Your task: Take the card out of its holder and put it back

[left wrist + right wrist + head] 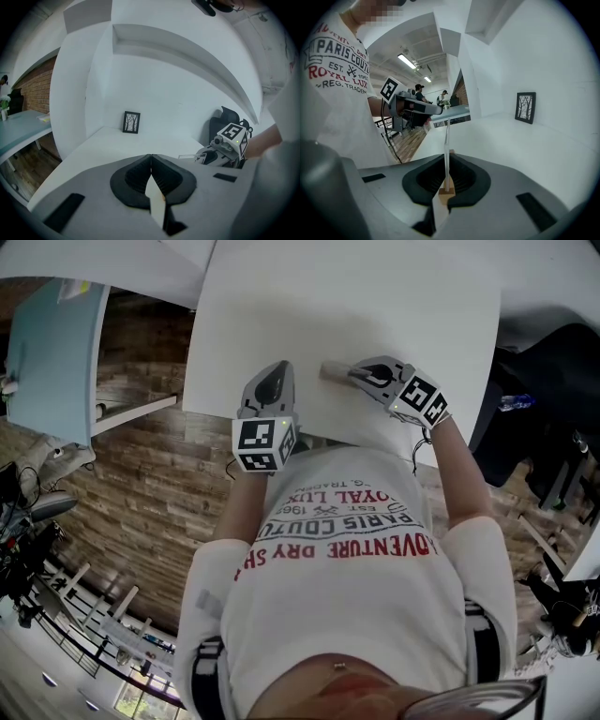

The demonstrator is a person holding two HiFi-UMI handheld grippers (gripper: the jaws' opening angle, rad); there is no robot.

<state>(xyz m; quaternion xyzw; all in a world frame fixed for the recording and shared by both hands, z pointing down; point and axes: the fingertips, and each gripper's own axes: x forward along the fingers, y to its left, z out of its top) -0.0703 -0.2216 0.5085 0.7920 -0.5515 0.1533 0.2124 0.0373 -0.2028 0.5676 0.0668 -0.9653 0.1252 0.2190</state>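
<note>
White tabletop (375,306) lies just in front of the person's chest, with both tools low over its near edge.

Nearest, the left gripper (151,161) has its 2 jaws pressed flat together with nothing between them. It hovers at the table's near-left edge, probably parked to wait while the other tool steadies the work.

Just beside it, the right gripper (446,176) is clamped narrow on the holder (446,150). The holder is a thin clear sheet, seen edge-on and upright, with a small wooden block (446,191) at its foot between the pads. Pinching it low likely leaves the upper part free for the other jaws to reach. From the left gripper view, the clear sheet sticks out of the right jaws toward the left tool. It shows small dark printed marks, so the card (197,158) seems to sit inside. Whether it is fully seated cannot be told.

Beyond the 2 tools, the white surface runs bare and wide, giving plenty of room to pull a card sideways or forward. Only 1 thing stands farther back, a small framed picture (131,122) against the white wall, well apart from the work. Past the left edge, the table drops off to wood floor (131,484).
</note>
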